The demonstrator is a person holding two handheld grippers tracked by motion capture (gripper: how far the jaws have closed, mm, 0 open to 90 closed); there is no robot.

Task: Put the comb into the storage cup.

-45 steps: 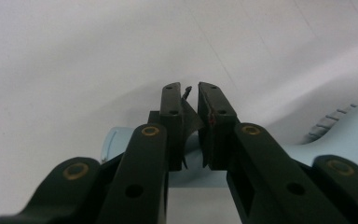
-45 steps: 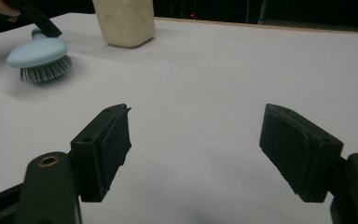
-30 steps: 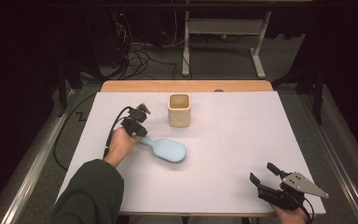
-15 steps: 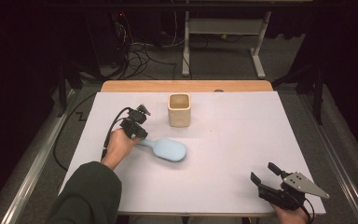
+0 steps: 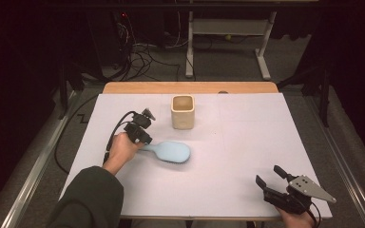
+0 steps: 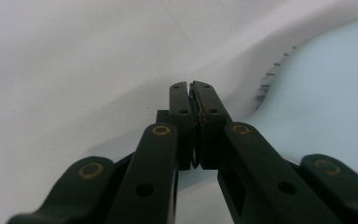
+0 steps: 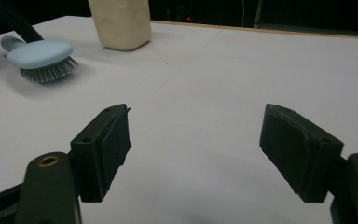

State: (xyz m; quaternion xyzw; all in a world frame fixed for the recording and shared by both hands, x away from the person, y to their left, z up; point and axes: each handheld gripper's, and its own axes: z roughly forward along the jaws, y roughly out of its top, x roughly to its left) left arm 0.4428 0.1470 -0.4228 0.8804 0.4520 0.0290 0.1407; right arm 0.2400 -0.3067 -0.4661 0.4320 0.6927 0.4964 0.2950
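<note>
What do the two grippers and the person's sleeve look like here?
Both grippers are black with two jaws. The left gripper trails a black cable; brass-coloured rivets show on its linkage. The right gripper carries a grey three-cornered plate. The left sleeve is dark green.

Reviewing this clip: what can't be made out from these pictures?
- Brush handle: in the high view the left gripper and hand cover it; in the left gripper view the closed jaws block it, so the grip itself is unclear.
- Cup contents: too dark in the high view; its top is cut off in the right gripper view.
</note>
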